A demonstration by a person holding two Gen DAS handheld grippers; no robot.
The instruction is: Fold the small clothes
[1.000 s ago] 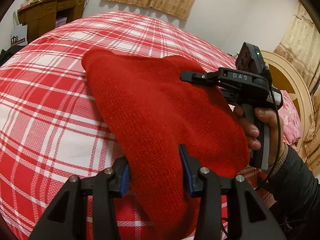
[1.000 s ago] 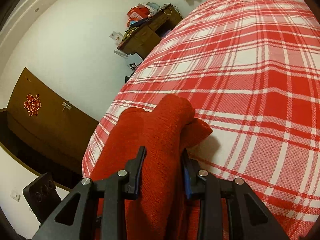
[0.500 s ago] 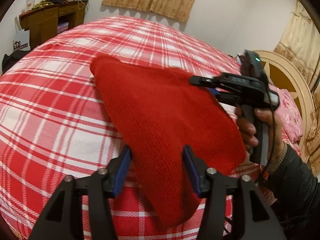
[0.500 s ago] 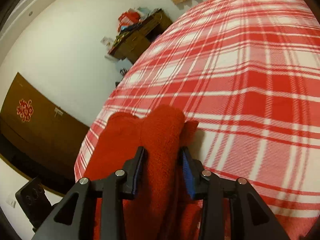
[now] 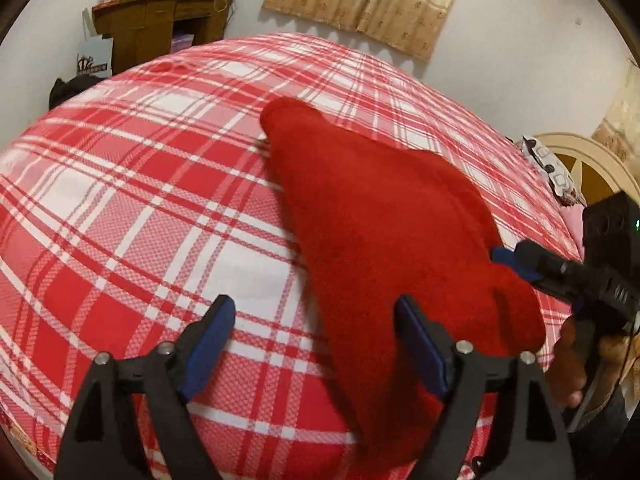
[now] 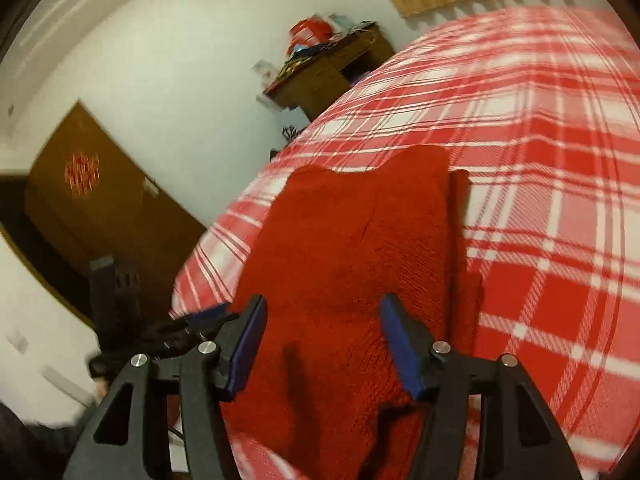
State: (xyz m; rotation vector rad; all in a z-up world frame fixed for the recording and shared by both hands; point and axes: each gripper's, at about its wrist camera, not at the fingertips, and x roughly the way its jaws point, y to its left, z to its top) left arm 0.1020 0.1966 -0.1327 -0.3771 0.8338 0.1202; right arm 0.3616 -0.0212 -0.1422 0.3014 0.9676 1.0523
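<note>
Red knit garment [image 5: 384,224]: lies folded on the plaid bed [image 5: 132,216]. Left gripper [image 5: 316,344]: jaws just opening, wide, garment beside right pad, unpinched. Right gripper [image 6: 322,344]: jaws just opening, apart over garment, not clamping.

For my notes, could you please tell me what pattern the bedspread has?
The bedspread is a red and white check, clearest in the left wrist view.
</note>
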